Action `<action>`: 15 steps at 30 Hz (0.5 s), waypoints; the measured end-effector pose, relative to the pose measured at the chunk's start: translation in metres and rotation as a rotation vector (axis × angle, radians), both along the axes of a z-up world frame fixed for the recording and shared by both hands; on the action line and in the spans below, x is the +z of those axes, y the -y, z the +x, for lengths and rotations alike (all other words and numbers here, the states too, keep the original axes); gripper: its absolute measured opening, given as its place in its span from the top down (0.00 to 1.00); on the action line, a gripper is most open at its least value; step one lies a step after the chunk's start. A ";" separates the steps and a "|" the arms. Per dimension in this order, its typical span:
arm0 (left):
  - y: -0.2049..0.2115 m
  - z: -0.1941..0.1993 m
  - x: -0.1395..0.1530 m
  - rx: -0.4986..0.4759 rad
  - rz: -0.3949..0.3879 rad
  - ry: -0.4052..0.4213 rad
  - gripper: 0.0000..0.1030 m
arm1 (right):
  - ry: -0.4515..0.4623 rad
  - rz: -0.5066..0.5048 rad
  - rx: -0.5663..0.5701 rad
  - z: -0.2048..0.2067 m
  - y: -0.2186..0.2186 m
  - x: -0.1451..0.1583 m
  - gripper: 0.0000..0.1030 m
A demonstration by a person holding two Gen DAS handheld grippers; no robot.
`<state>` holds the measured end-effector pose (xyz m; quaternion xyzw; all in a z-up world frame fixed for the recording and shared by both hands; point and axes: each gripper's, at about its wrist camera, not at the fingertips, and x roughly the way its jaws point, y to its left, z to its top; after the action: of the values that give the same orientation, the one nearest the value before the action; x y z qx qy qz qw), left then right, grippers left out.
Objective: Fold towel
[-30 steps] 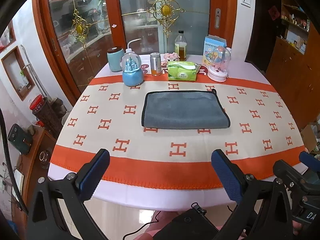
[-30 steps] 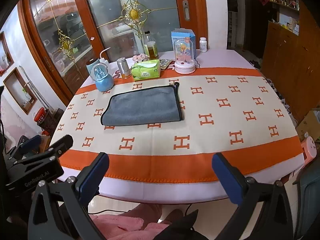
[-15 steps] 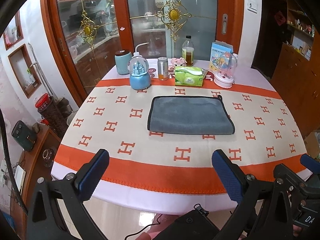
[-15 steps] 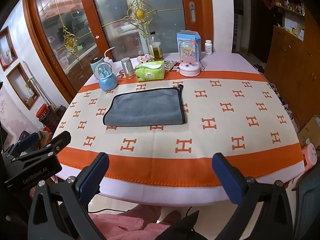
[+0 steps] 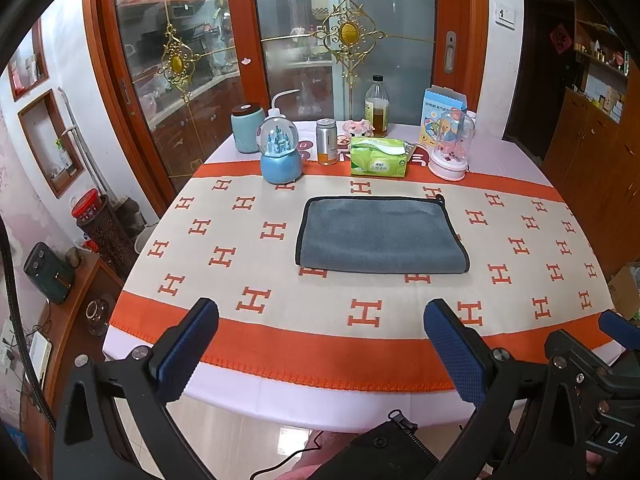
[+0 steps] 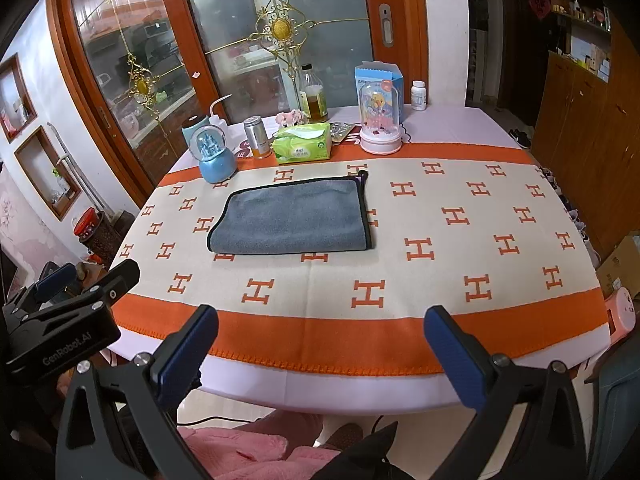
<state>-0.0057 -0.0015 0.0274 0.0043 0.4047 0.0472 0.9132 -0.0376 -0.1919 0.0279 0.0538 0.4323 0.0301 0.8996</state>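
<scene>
A grey towel [image 5: 380, 234] with black trim lies folded flat on the H-patterned tablecloth [image 5: 256, 300], with its folded edge toward me; it also shows in the right wrist view [image 6: 292, 218]. My left gripper [image 5: 320, 312] is open and empty, held off the table's near edge, well short of the towel. My right gripper [image 6: 320, 314] is open and empty too, also back from the near edge. The left gripper's body shows at the lower left of the right wrist view [image 6: 68, 312].
Along the table's far side stand a blue snow globe [image 5: 280, 156], a teal canister [image 5: 248, 128], a metal can [image 5: 327, 142], a green tissue pack [image 5: 378, 158], an oil bottle [image 5: 377, 108], a domed toy [image 5: 450, 150] and a blue box [image 5: 440, 108]. Glass doors stand behind. Wooden cabinets stand to the right.
Both grippers have drawn back and tilted up, so the table and towel sit lower and farther in view. The towel has not moved. Both stay open.
</scene>
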 end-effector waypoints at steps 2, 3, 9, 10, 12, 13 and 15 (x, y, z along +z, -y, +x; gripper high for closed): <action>0.000 0.000 0.000 0.000 0.000 0.000 0.01 | 0.000 0.001 0.000 0.000 0.000 0.000 0.00; 0.000 0.000 0.000 0.000 0.000 0.000 0.01 | 0.000 0.001 0.000 0.000 0.000 0.000 0.00; 0.000 0.000 0.000 -0.002 0.001 0.000 0.01 | -0.005 0.003 0.000 0.000 -0.002 -0.002 0.00; 0.000 0.000 0.000 0.000 0.001 0.000 0.01 | -0.005 0.004 0.000 0.000 -0.002 -0.002 0.00; 0.001 0.000 0.000 -0.001 0.000 -0.001 0.01 | -0.006 0.003 0.000 0.000 -0.002 -0.002 0.00; 0.001 0.000 0.000 0.000 0.001 -0.001 0.01 | -0.005 0.003 0.000 0.000 -0.002 -0.002 0.00; 0.001 0.000 0.000 -0.001 0.000 -0.001 0.01 | -0.006 0.003 0.000 0.000 -0.003 -0.003 0.00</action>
<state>-0.0058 -0.0026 0.0274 0.0043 0.4053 0.0469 0.9130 -0.0378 -0.1891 0.0251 0.0553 0.4349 0.0307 0.8983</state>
